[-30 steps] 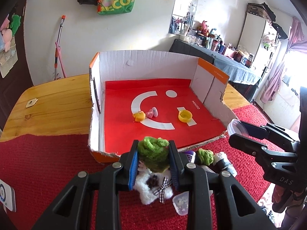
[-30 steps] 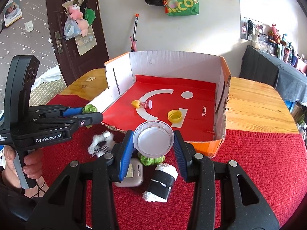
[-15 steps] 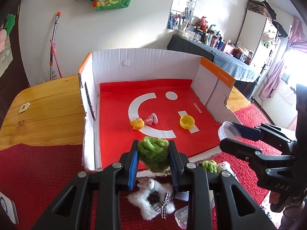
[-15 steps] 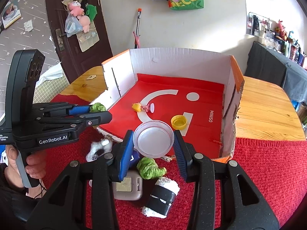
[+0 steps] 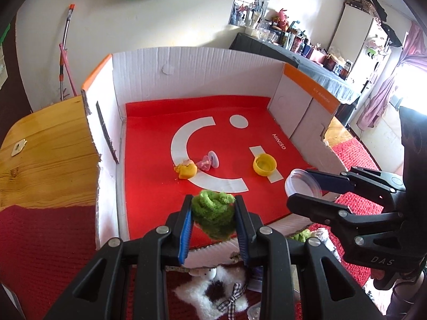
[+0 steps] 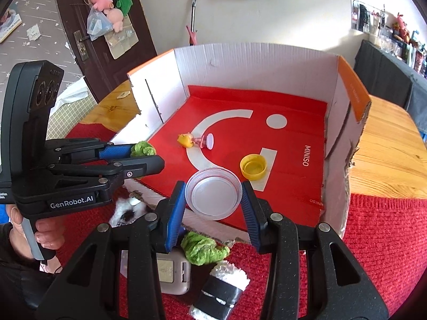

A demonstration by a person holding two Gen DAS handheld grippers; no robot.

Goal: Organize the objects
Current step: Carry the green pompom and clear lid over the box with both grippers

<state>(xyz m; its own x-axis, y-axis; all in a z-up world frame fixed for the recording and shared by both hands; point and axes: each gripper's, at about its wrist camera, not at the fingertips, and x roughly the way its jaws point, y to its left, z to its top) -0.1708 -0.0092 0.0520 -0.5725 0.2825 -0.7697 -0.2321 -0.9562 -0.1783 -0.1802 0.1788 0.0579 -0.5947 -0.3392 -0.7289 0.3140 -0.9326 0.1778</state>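
Note:
My left gripper [image 5: 213,214] is shut on a green knitted piece [image 5: 213,213] and hangs over the near edge of the cardboard box [image 5: 197,66]; from the right wrist the gripper [image 6: 144,154] shows at the left. My right gripper [image 6: 213,200] is shut on a clear round lid [image 6: 213,196] over the box's front part; the left wrist view has that lid [image 5: 301,184] at the right. On the box's red floor lie a yellow cap [image 5: 264,164], a small yellow toy [image 5: 186,170] and a pink piece [image 5: 209,160].
On the red mat before the box lie a white fluffy star toy [image 5: 213,290], a second green knitted piece [image 6: 204,248], a black and white roll [image 6: 221,290] and a small beige device [image 6: 170,274]. Wooden tabletop [image 6: 387,149] flanks the box. A hand [image 6: 40,229] holds the left gripper's handle.
Both grippers have moved forward and slightly down toward the box, each still holding its object. They now hang over the box's near edge instead of over the mat.

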